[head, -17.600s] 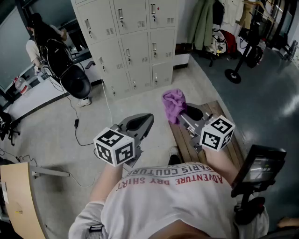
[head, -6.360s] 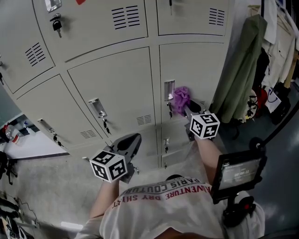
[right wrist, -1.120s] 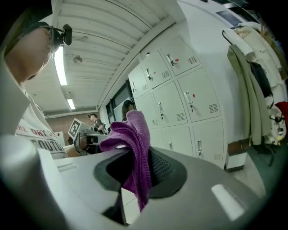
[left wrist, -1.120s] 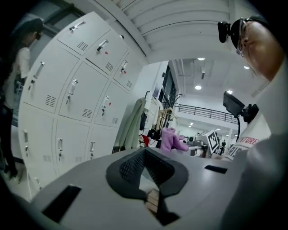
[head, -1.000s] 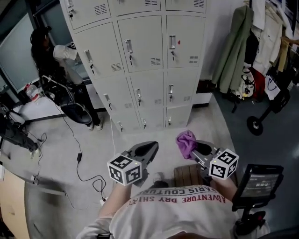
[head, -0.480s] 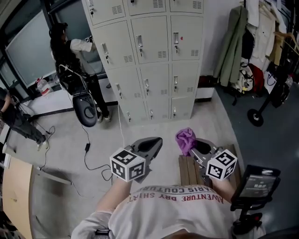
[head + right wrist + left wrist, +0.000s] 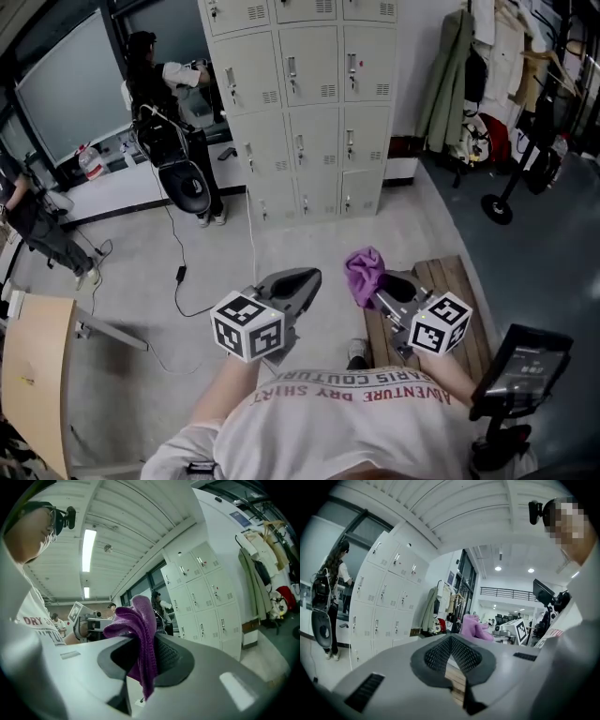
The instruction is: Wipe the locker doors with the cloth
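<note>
Far left, a person [image 7: 164,89] stands by the end of the lockers [image 7: 314,103], clear of the door fronts I need.

My left gripper [image 7: 302,279] hangs low in front of me. Its jaws are pressed together at the tips with nothing between them, so it is spare for now.

The lockers are straight ahead but well apart from both grippers, across open floor. I judge no wiping is under way at this moment: I am standing off with the cloth carried, not on a door.

The cloth [image 7: 362,273] is a purple bunch pinched in the right gripper [image 7: 379,294]. In the right gripper view it stands up above the jaws in a loose fold, and a tail hangs down between the pads. It touches no door.

Next I would need to walk in close, raise the right gripper and lay the free fold flat on a door panel, keeping off the handles.
</note>
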`<state>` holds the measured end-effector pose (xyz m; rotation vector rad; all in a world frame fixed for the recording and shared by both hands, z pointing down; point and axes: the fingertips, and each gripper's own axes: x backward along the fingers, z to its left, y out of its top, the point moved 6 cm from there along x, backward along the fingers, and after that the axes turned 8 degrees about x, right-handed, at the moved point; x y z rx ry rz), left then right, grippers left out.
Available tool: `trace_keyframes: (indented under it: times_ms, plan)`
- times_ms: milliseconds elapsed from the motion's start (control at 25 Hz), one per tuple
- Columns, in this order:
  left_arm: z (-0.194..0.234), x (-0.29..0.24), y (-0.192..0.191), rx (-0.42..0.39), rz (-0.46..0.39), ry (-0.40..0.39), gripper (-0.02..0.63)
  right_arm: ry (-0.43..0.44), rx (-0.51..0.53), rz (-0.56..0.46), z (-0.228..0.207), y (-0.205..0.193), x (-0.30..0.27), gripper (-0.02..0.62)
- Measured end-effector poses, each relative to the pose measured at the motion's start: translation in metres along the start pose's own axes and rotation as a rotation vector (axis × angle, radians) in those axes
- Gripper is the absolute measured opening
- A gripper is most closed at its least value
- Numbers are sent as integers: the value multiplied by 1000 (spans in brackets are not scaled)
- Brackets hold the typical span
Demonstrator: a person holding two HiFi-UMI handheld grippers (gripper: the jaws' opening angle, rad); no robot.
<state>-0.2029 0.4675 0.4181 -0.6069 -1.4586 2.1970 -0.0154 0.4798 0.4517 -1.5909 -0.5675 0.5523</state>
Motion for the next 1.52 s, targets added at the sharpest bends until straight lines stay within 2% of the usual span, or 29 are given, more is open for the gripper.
trace_keyframes:
  times_ms: [200, 360, 600, 800, 1520]
  plan:
    - [-44, 54, -5, -50, -26, 5, 0, -1, 26, -20, 54, 13, 22, 77]
    - [-60, 77, -9, -61, -44, 6, 0, -1, 41, -40, 75, 20, 32, 77]
    - [-71, 85, -3, -70, -50, 6, 0, 1, 53, -41, 82, 33, 36, 77]
    - [-76, 89, -11, -59, -54, 10, 0, -7, 27, -48, 84, 27, 45, 77]
    - [-87, 88, -12, -51, -69, 7, 0, 7, 30, -49, 91, 34, 51, 77]
